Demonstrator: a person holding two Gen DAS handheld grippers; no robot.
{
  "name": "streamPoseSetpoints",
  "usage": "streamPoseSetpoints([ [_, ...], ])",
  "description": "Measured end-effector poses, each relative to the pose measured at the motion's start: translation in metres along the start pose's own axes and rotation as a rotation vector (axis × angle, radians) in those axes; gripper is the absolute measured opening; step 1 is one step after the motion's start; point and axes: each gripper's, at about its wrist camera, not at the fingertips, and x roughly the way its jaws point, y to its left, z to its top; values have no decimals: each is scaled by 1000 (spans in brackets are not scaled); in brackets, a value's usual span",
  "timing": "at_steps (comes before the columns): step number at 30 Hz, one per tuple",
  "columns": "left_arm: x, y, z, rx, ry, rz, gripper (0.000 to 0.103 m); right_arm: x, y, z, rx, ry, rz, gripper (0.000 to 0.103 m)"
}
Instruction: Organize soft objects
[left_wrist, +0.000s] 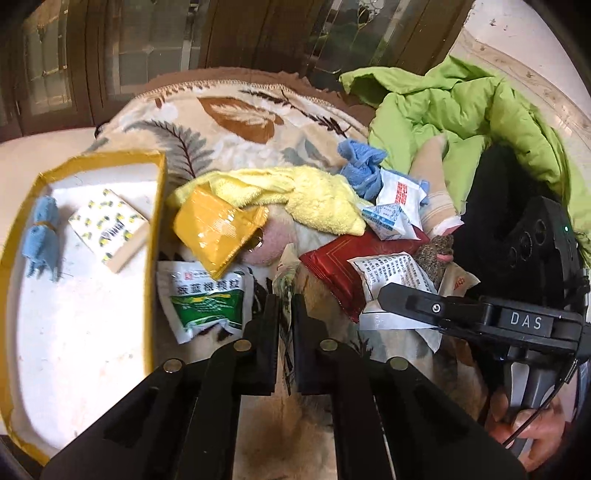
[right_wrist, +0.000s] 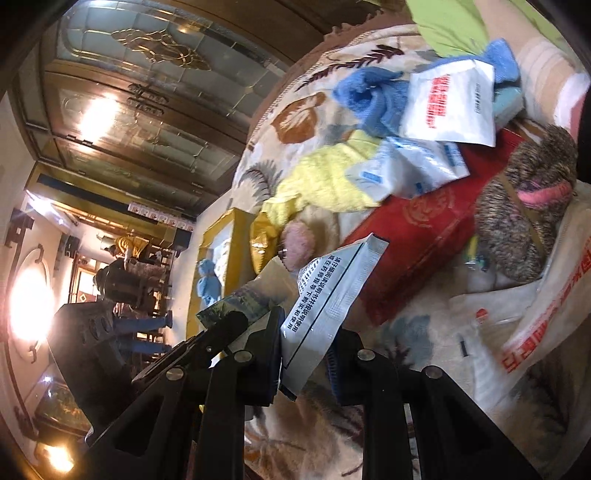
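My left gripper (left_wrist: 284, 317) is shut on a thin green-printed packet (left_wrist: 285, 288) standing edge-up between its fingers, over a leaf-patterned blanket (left_wrist: 236, 122). To its right, my right gripper (right_wrist: 306, 354) is shut on a white sachet with black text (right_wrist: 325, 291), also visible from the left wrist as the white sachet (left_wrist: 391, 269). A yellow-rimmed white box (left_wrist: 157, 206) at the left holds a blue cloth bundle (left_wrist: 41, 236) and a tissue pack (left_wrist: 107, 229). Piled ahead are a yellow towel (left_wrist: 295, 192), a blue cloth (left_wrist: 360, 170) and a speckled plush (right_wrist: 517, 221).
Around the pile lie an orange packet (left_wrist: 214, 229), a green-white sachet (left_wrist: 207, 299), a red packet (left_wrist: 332, 266), two white sachets (left_wrist: 399, 199) and a pink plush (left_wrist: 266, 247). A green quilt (left_wrist: 461, 107) is heaped at the back right. A hand (left_wrist: 532, 424) holds the right gripper's handle.
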Motion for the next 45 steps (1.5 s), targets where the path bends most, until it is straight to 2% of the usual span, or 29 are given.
streamPoseSetpoints([
  [4,-9,3,0,10,-15,13,3,3,16,0,-26,11,14,22],
  [12,-46,25,11,-6,-98,43,3,23,61,8,-109,43,56,22],
  [19,-71,82,27,-49,-164,177,3,68,108,18,-199,99,72,22],
  [26,-56,133,37,-97,-164,270,3,127,139,26,-257,164,49,22],
  [35,-32,162,36,-118,-137,323,3,187,148,30,-267,223,18,22],
  [40,-28,165,37,-97,-149,363,3,204,150,29,-276,235,-11,22],
  [45,-26,167,37,-103,-162,392,7,201,157,25,-308,239,-39,29],
])
